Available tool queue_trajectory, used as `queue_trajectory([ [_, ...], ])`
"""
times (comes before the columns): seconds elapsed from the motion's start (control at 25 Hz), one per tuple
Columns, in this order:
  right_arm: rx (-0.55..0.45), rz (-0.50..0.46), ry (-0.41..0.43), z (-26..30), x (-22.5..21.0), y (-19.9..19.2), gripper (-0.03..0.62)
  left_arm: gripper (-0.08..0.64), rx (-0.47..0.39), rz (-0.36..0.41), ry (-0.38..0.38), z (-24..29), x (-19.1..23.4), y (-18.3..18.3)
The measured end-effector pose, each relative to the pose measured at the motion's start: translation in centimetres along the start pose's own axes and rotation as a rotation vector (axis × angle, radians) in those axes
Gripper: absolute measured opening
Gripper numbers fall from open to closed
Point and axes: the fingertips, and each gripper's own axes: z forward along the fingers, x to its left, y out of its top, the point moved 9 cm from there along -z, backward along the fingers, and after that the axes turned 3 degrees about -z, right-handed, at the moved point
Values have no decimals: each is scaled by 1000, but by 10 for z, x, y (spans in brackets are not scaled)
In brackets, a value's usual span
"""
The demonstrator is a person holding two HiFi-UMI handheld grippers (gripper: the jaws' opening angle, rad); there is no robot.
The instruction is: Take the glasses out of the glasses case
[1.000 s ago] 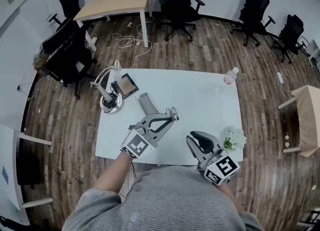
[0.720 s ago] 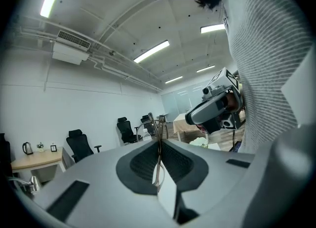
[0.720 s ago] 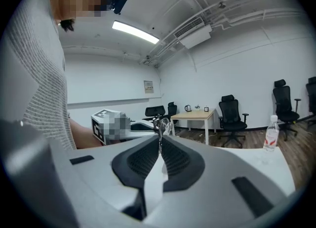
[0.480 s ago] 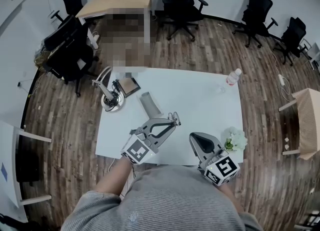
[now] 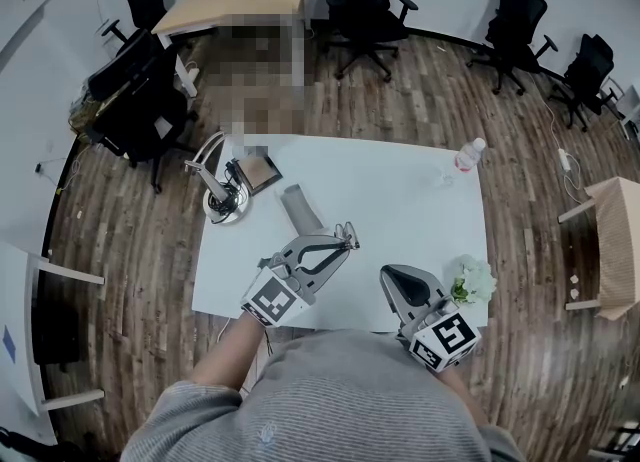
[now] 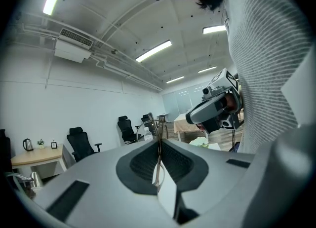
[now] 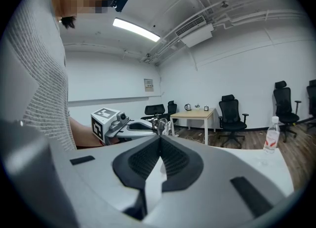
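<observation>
Left tongs [image 5: 338, 244] pinched the thin wire arm of the glasses [image 6: 157, 165] above the counter [image 5: 400, 210]; the case [image 5: 299, 208] lay at eleven o'clock. Right tongs [image 7: 159, 140] closed, empty. Glasses looked light and bendable, so a gentle hold seemed wise.

Table [image 5: 400, 200], lamp [image 5: 222, 200], glasses case [image 5: 298, 208], bottle [image 5: 466, 154], flowers [image 5: 470, 278]

I see a matt white table [image 5: 400, 190], dark wood floor [image 5: 420, 100], shiny metal lamp [image 5: 222, 206], clear plastic bottle [image 5: 466, 155] and thin metal glasses [image 6: 157, 172].
</observation>
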Motion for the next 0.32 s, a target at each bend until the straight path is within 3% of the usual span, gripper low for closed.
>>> queue_trajectory([
  [0.32, 5, 9, -8, 2, -6, -1, 15, 26, 5, -25, 11, 1, 8, -6],
])
